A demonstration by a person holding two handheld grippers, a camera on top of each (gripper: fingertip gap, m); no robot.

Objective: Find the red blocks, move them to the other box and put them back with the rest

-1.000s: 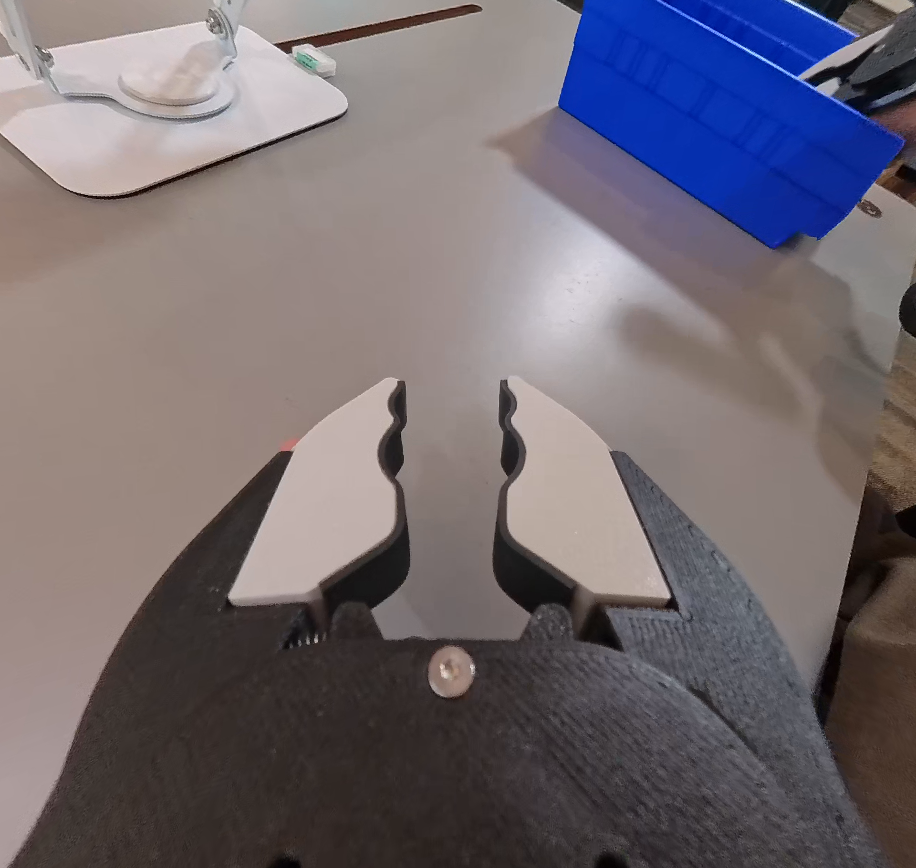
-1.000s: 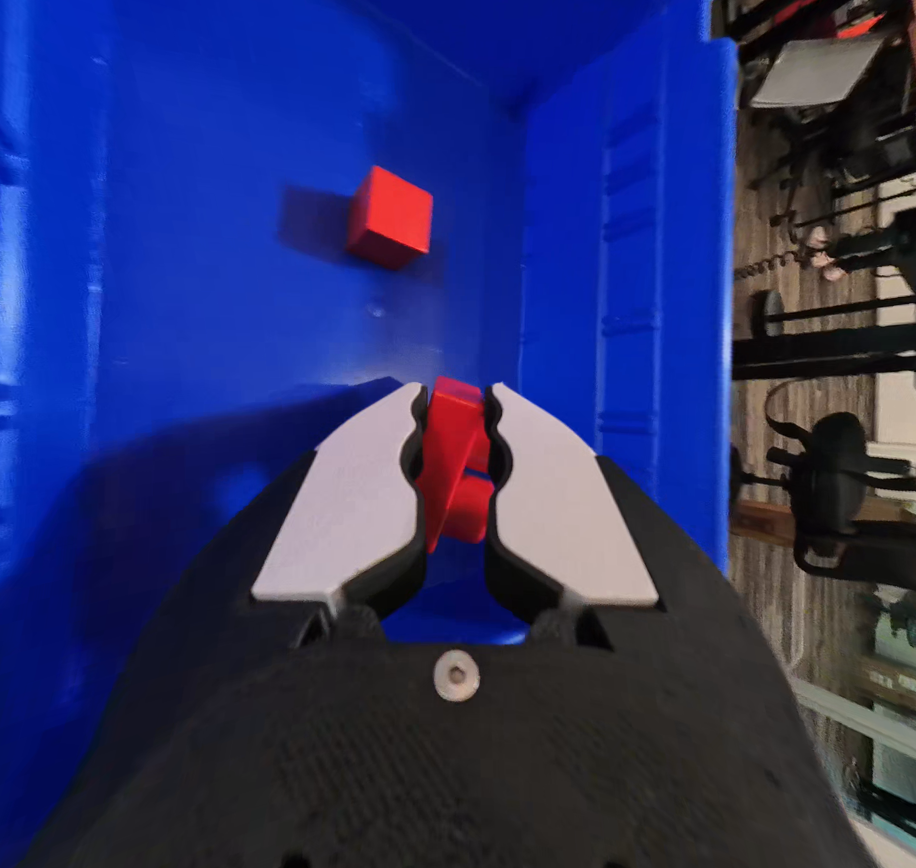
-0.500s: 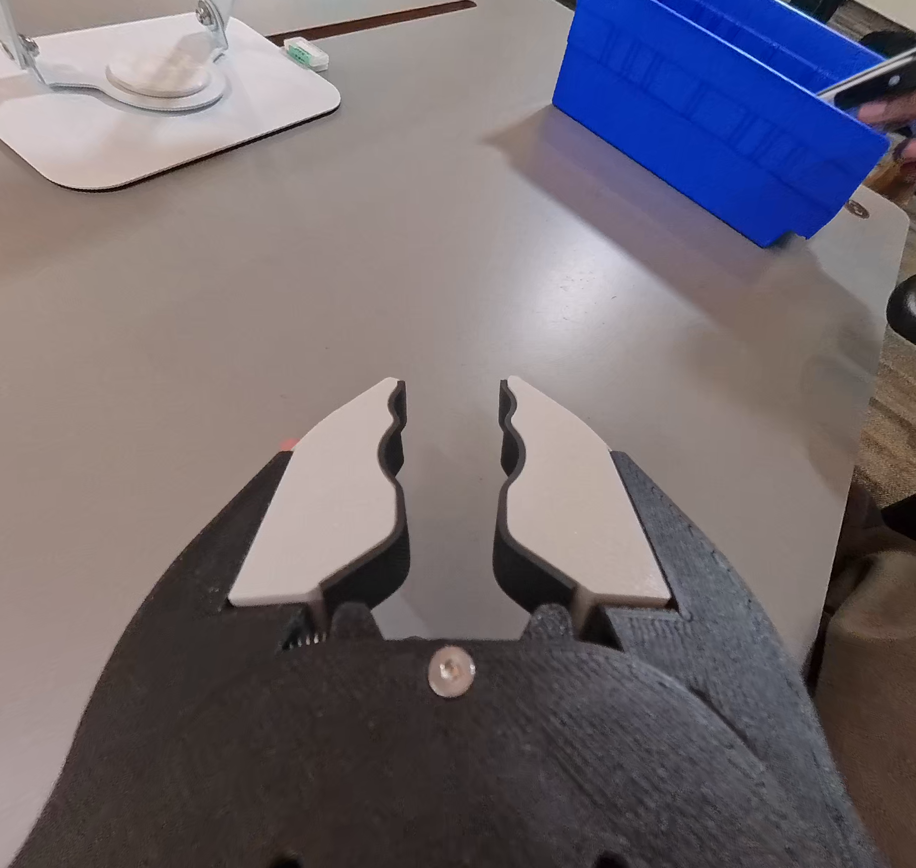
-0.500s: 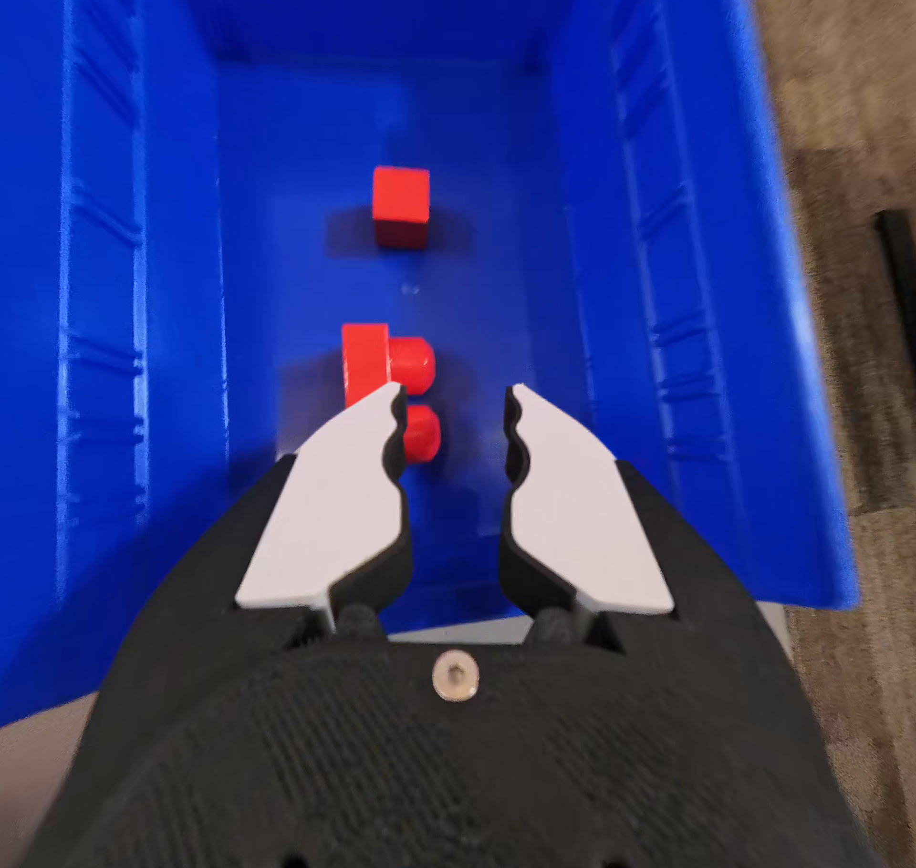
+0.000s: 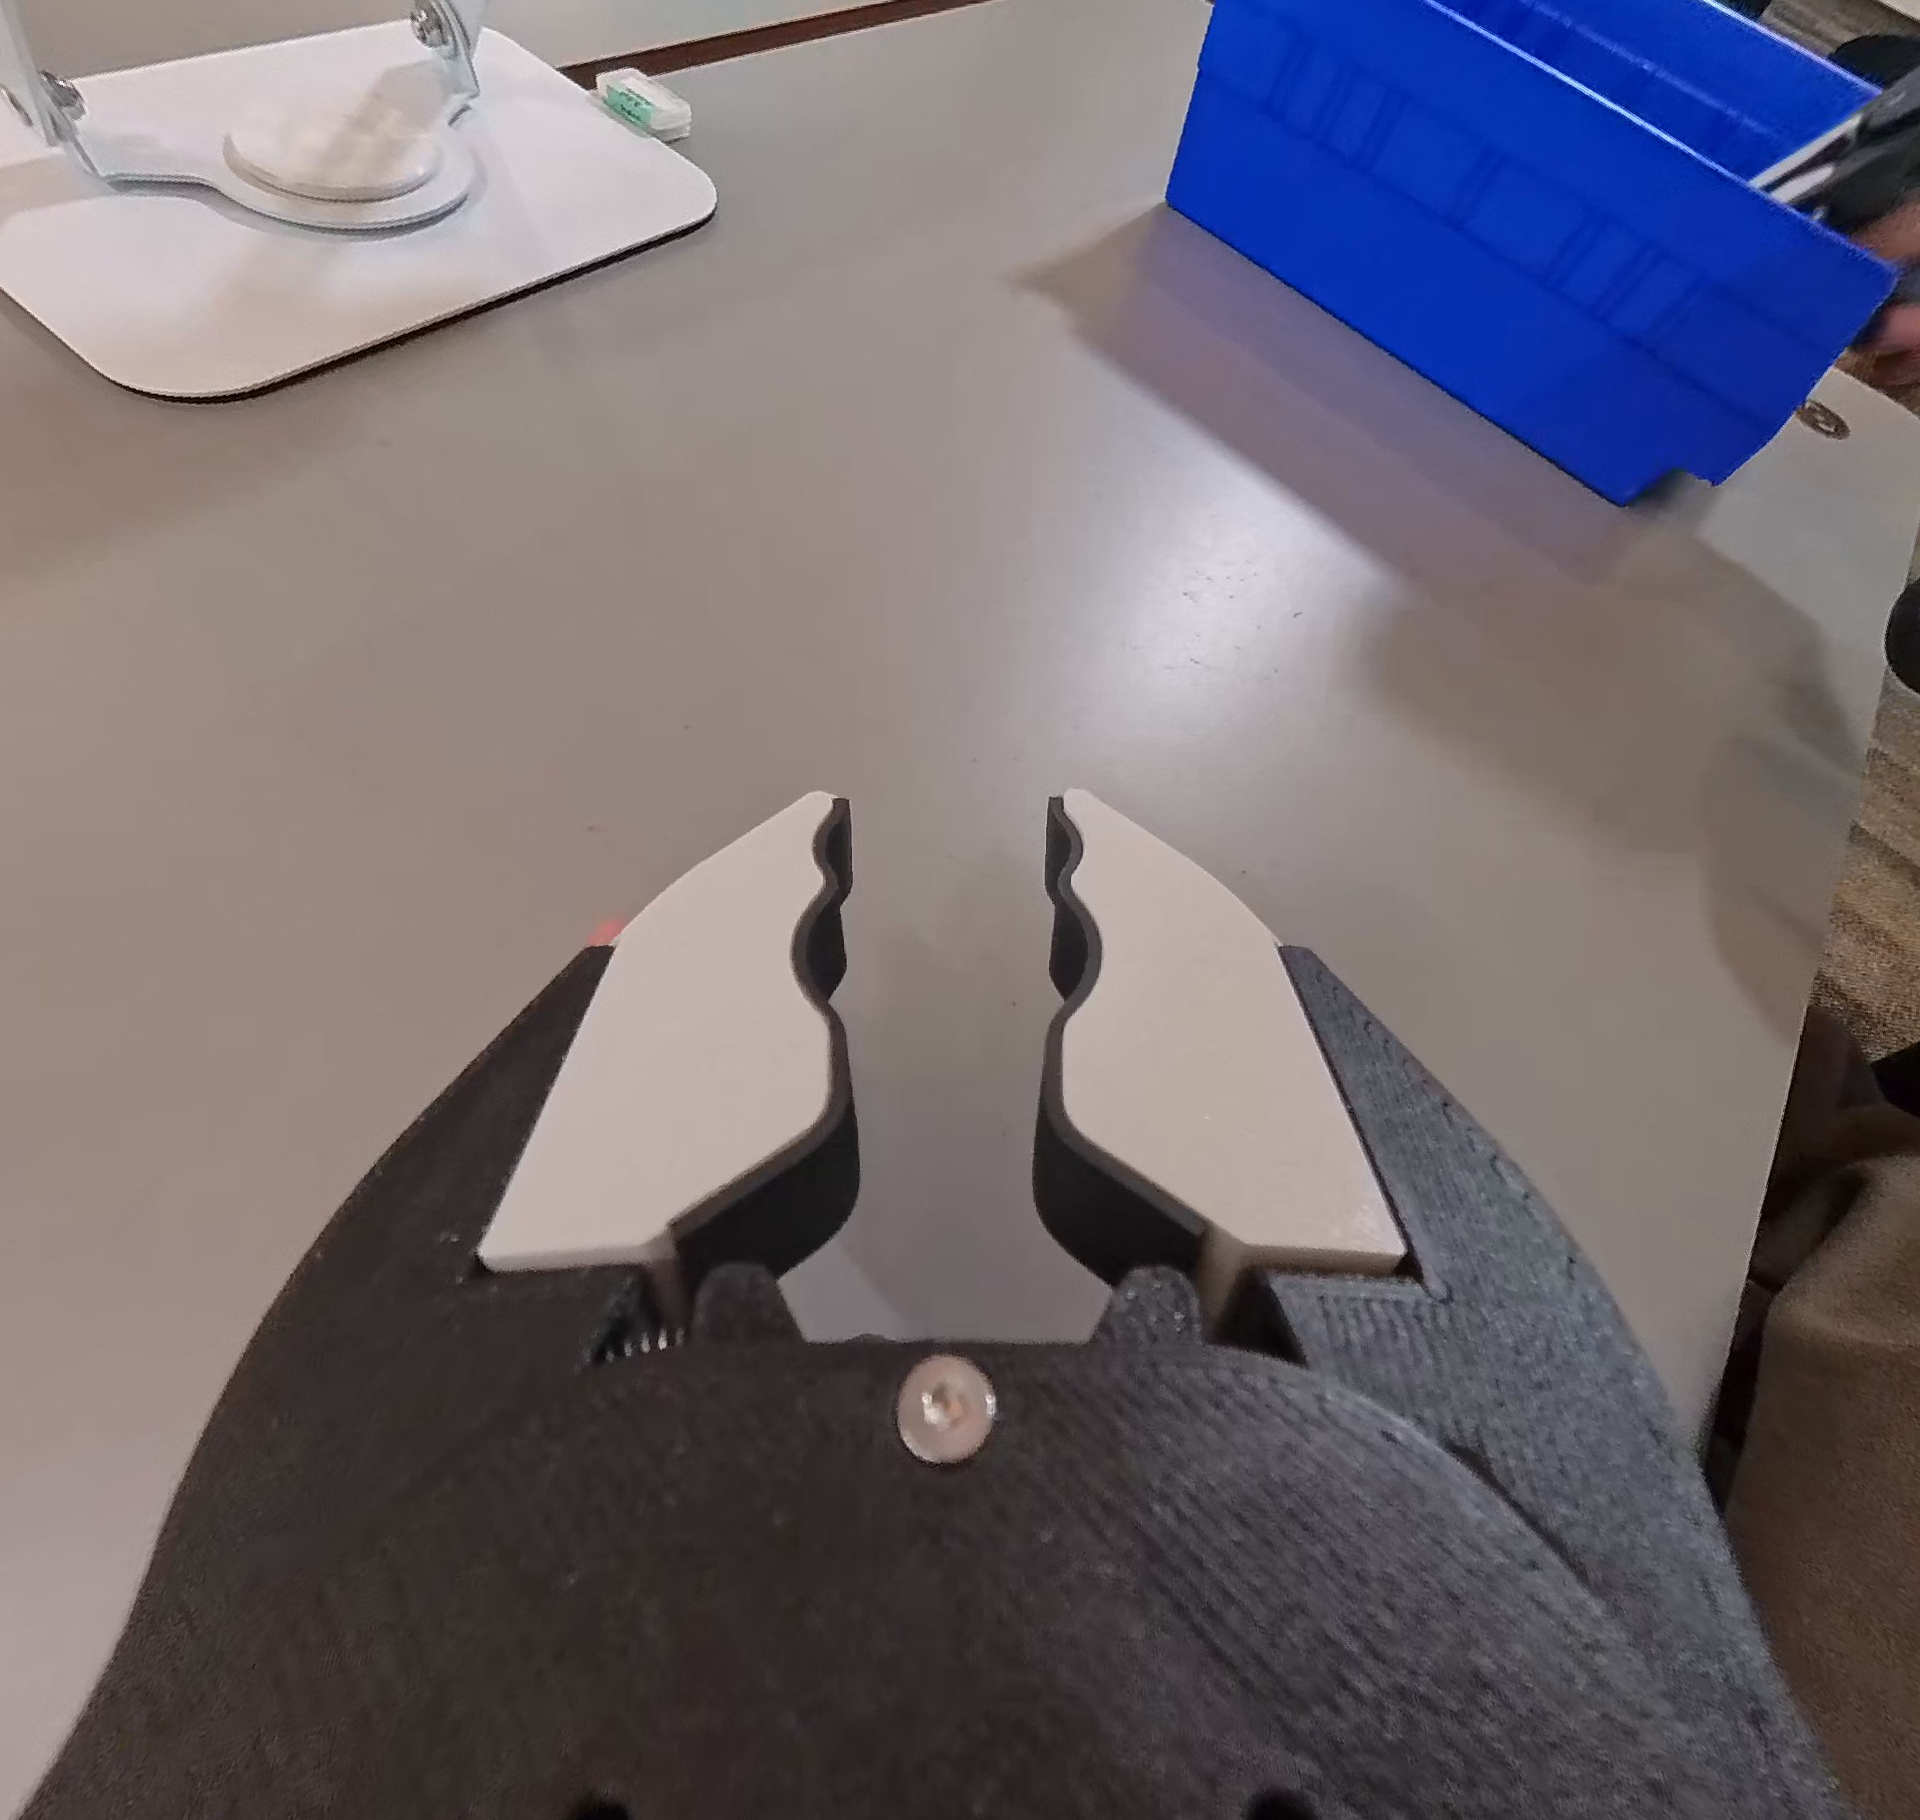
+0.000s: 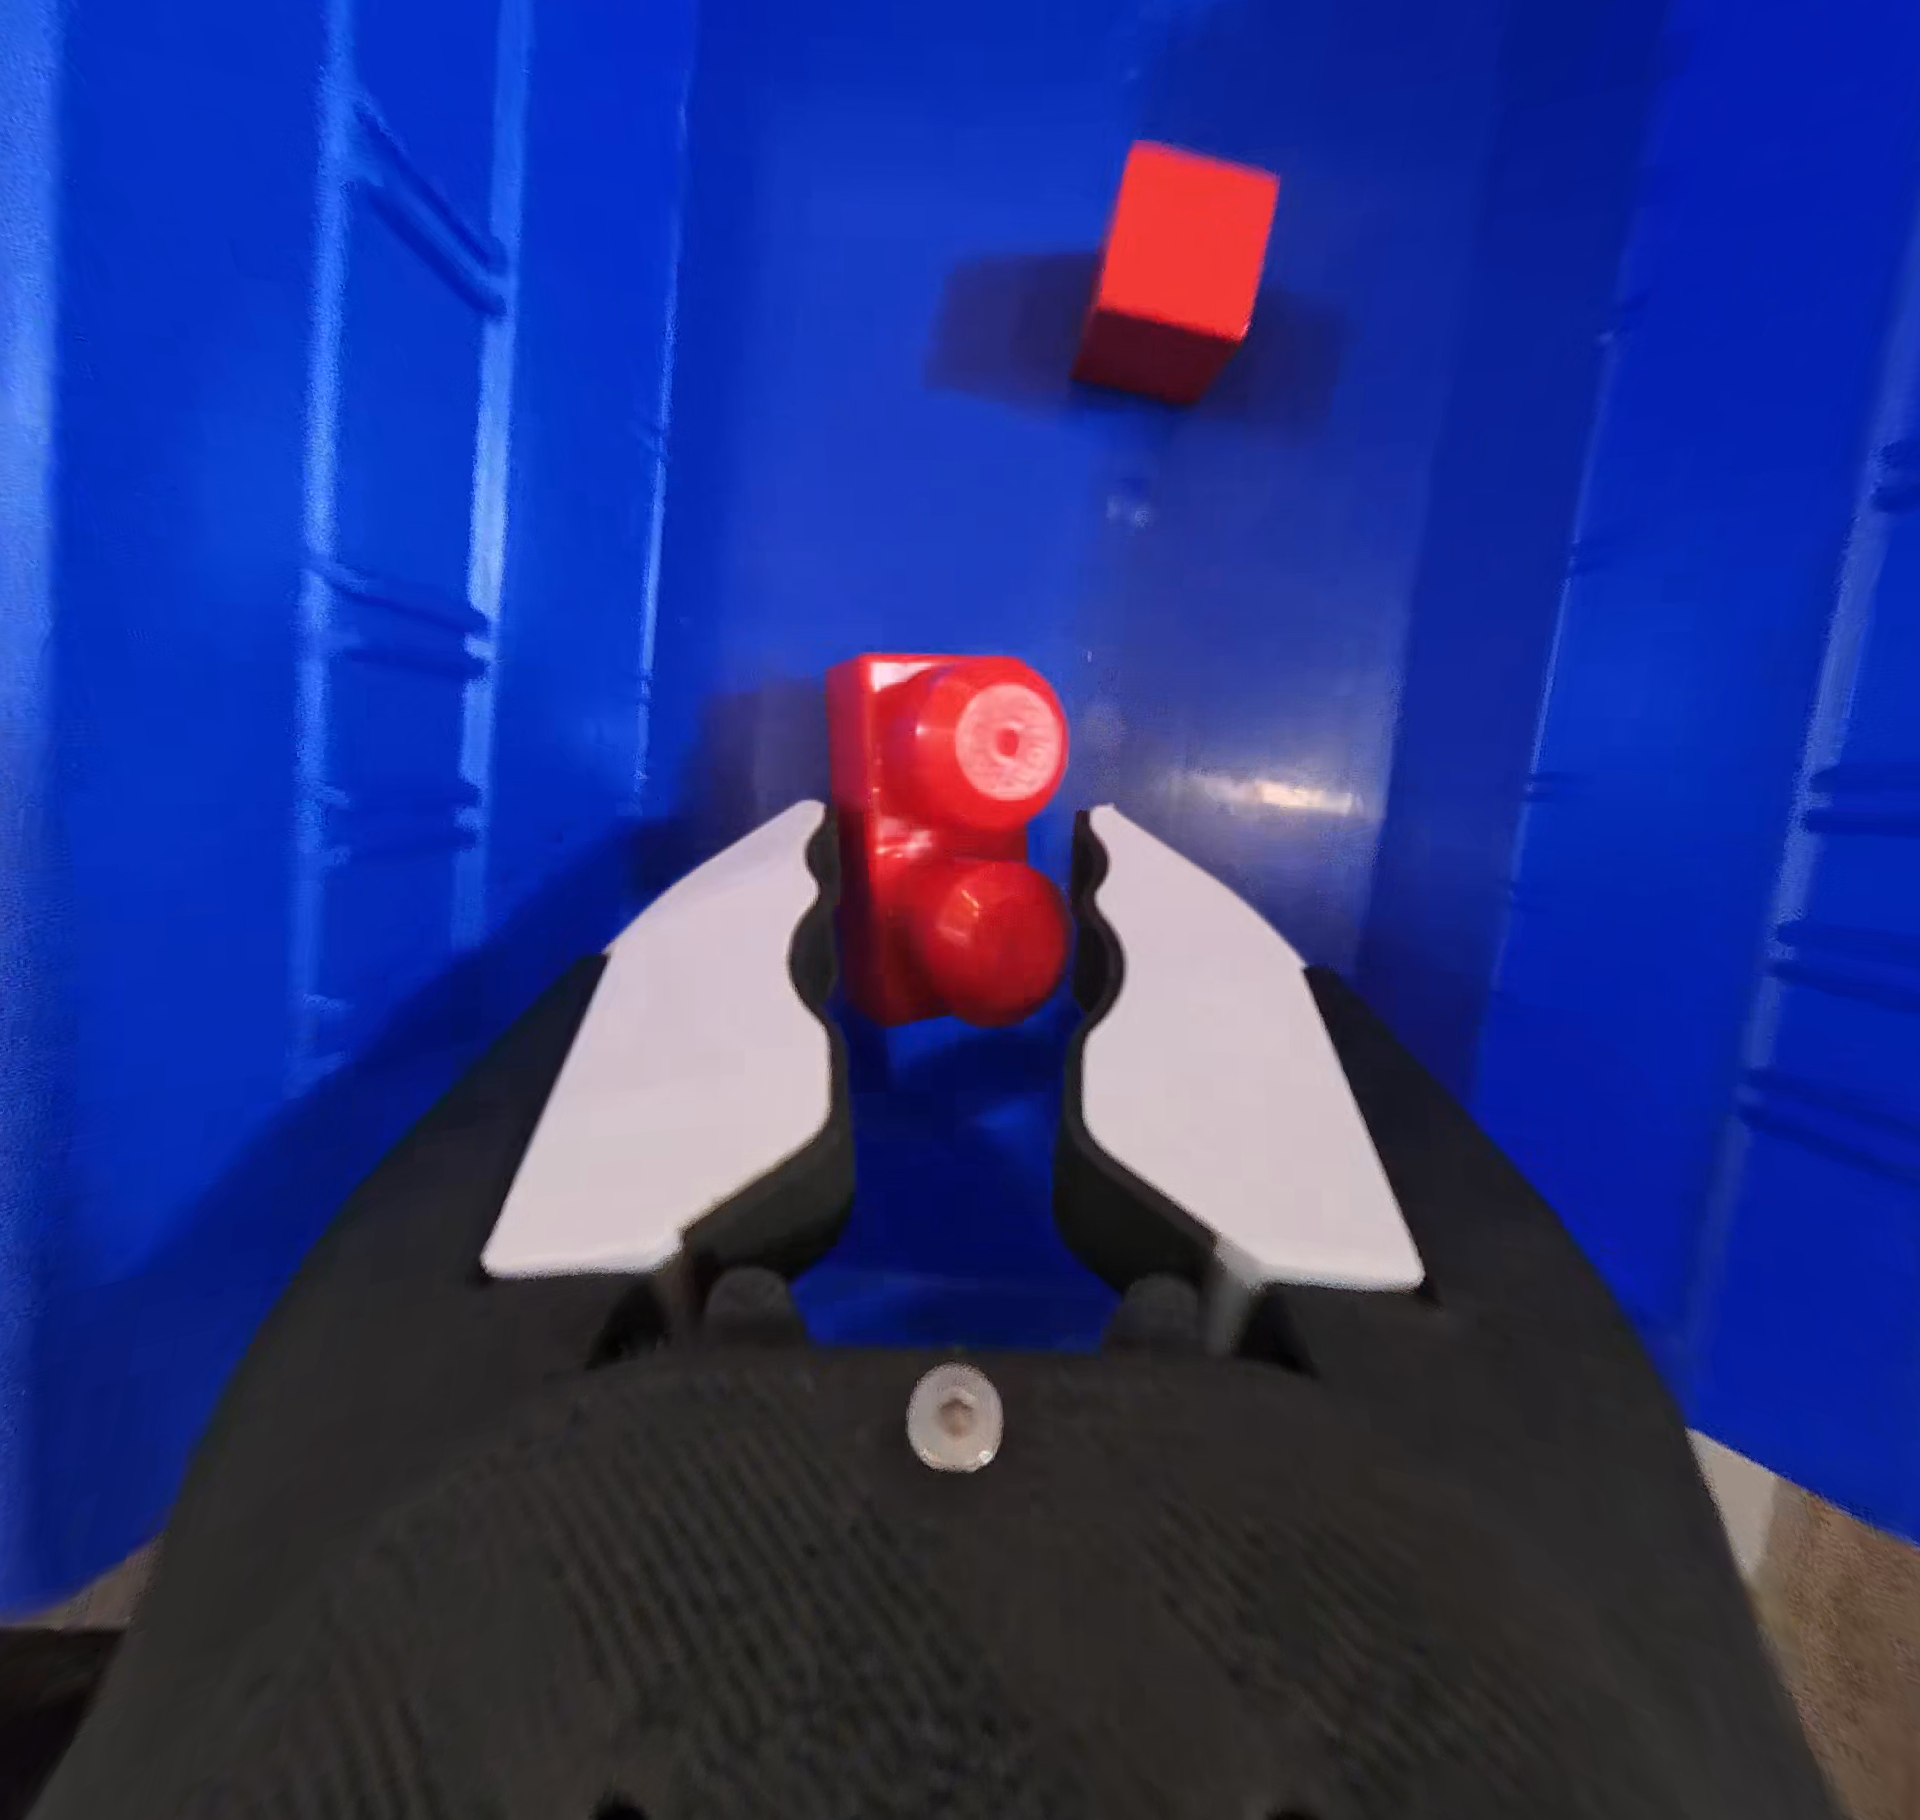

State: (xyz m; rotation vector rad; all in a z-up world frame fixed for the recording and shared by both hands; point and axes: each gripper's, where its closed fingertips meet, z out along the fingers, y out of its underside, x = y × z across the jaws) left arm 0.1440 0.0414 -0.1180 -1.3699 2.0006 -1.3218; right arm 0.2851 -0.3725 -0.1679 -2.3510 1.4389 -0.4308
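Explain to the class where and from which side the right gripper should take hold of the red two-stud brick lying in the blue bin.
Grip the red two-stud brick across its flat body, coming straight in along the bin floor as the right gripper is already lined up. The brick lies on its side with its studs pointing right, so one finger probably meets the flat back and the other the rounded studs. The red cube lies well clear in the blue bin.

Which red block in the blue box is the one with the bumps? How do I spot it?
Look inside the blue box in the right wrist view. The red block with bumps sits between the tips of the open right tongs. It has two round knobs on its side, while the other red block, farther back, is a plain smooth cube.
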